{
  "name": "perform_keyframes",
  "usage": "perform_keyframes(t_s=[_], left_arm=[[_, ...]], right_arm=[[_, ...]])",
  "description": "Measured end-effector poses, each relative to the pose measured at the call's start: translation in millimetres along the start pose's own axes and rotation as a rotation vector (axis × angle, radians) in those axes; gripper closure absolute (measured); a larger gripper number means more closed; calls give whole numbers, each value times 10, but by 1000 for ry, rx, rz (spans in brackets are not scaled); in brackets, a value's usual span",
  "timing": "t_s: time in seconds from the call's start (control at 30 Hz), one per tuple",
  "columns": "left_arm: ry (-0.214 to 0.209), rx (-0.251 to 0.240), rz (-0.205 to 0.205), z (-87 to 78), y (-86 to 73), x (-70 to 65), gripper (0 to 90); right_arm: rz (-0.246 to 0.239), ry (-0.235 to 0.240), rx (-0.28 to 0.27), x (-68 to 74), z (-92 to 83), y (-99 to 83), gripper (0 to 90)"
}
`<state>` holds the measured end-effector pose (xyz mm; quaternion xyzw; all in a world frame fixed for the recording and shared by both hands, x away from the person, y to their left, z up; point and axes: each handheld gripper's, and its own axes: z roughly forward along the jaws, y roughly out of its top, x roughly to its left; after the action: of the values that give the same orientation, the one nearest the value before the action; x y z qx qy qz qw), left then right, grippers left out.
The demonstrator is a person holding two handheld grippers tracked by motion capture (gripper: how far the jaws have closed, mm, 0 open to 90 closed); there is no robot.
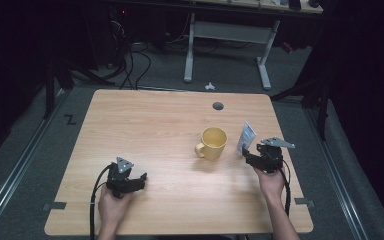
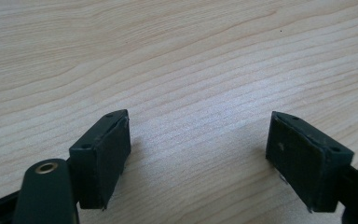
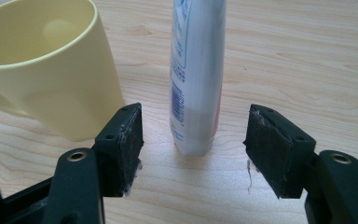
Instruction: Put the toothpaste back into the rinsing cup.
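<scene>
- The right gripper [image 3: 193, 154] stands with its jaws wide apart, one on each side of the foot of a white tube [image 3: 196, 74] that stands upright on its cap; the pads touch nothing yet.
- The step in hand looks like the approach to pick up that tube: the gripper is lined up low, near the base, and not yet closed.
- The next move, as I judge it, calls for a short push forward so the pads sit further along the tube, then a gentle, even squeeze, since a tall narrow tube could tip.
- From above, the tube [image 1: 246, 137] stands near the right edge of the table [image 1: 145, 120], roughly midway between front and back, with the right gripper [image 1: 252, 156] just in front of it.
- A yellow mug [image 1: 213, 143] stands just left of the tube, apart from it; the left-hand pad passes close by the mug's wall, so room there is tight.
- To the right of the tube the wood is bare up to the table's edge.
- The left gripper [image 1: 139, 181] rests near the front left corner, jaws wide open over bare wood [image 2: 196, 70], holding nothing and well apart from the mug.
</scene>
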<state>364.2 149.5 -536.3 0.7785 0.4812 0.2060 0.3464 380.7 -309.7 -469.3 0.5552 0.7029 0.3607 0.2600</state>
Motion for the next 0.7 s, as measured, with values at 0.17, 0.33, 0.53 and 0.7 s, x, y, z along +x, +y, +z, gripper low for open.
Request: perform_keyframes(t_s=[0.17, 0.33, 0.53, 0.7], left_arm=[[0, 0, -1, 0, 0, 0, 223], [0, 0, -1, 0, 0, 0, 223], [0, 0, 0, 0, 0, 0, 223], [0, 0, -1, 0, 0, -1, 223]], right_arm=[[7, 2, 2, -13, 33, 7, 374], [11, -3, 17, -1, 128, 29, 378], [-4, -8, 29, 15, 210, 34, 389], [-6, -7, 22, 13, 221, 53, 402]])
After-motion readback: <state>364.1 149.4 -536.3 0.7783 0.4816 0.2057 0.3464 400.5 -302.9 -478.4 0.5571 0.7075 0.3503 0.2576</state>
